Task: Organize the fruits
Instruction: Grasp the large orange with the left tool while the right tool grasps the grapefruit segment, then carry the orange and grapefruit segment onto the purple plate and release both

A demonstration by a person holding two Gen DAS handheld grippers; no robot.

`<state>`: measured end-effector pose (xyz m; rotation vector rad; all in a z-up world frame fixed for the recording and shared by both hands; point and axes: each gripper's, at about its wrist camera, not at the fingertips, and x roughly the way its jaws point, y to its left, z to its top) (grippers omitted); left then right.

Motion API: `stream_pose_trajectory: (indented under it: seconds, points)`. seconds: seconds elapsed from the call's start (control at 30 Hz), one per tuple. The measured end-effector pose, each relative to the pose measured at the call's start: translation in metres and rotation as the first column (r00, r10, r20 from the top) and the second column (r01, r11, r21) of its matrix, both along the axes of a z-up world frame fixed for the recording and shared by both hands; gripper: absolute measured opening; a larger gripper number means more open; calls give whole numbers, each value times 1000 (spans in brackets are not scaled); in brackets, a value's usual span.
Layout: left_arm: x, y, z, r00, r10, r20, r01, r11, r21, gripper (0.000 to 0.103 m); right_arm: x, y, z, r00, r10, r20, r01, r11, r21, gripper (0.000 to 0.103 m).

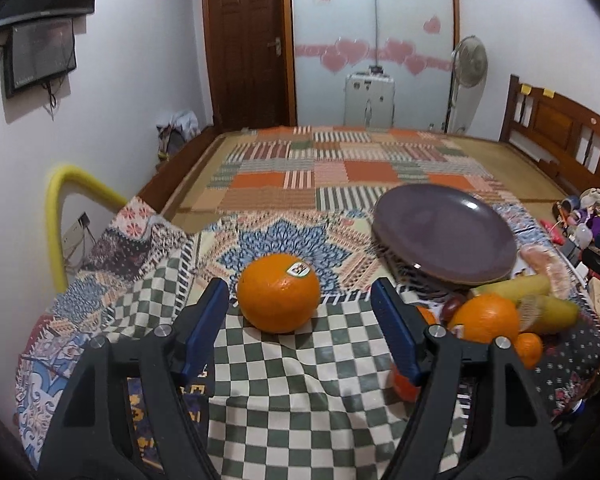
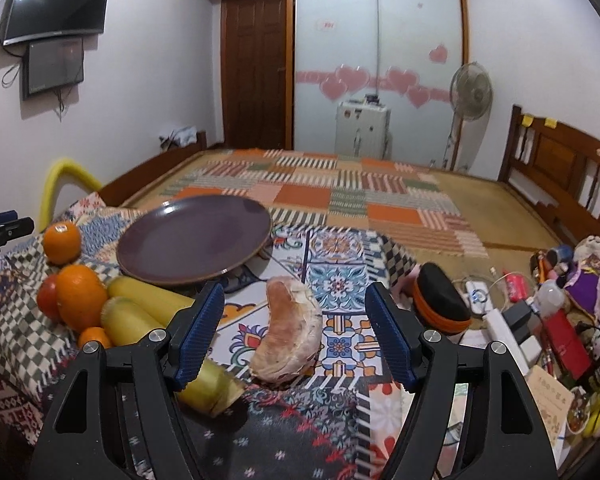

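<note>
Left gripper (image 1: 300, 304) spread, nothing held; stickered orange (image 1: 278, 293) at 12 o'clock (unobstructed). Right gripper (image 2: 294, 306) likewise; pomelo segment (image 2: 288, 332) ahead.

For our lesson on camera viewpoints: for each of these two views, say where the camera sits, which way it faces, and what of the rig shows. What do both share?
Left wrist: on the left gripper, facing forward and downward at the stickered orange; its open jaws show.
Right wrist: on the right gripper, facing forward and downward at the pinkish wedge-shaped fruit; its open jaws show.
Shared: purple plate, stickered orange, fruit pile, bed, door.
</note>
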<state>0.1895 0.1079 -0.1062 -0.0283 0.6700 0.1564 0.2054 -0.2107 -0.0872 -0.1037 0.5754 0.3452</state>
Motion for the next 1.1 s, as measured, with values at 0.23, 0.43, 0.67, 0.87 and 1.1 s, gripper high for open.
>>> stream_pose_trajectory:
  seconds: [0.23, 0.43, 0.67, 0.87, 1.1]
  points:
    - [23, 8, -17, 998, 3, -68, -4, 1000, -3, 78, 22, -5, -19, 996, 11, -89, -15, 999, -42, 70]
    - [40, 15, -25, 995, 34, -98, -32, 999, 22, 81, 30, -2, -21, 986, 46, -161, -54, 998, -42, 61]
    - [56, 23, -33, 991, 46, -128, -42, 999, 32, 81, 41, 3, -30, 968, 83, -238, -101, 993, -65, 44]
    - [63, 30, -38, 989, 45, -143, -47, 999, -12, 81, 49, 9, -33, 953, 103, -286, -128, 989, -68, 44]
    - [66, 29, -42, 989, 29, -142, -33, 999, -25, 74, 51, 16, -35, 956, 99, -277, -131, 987, -96, 39]
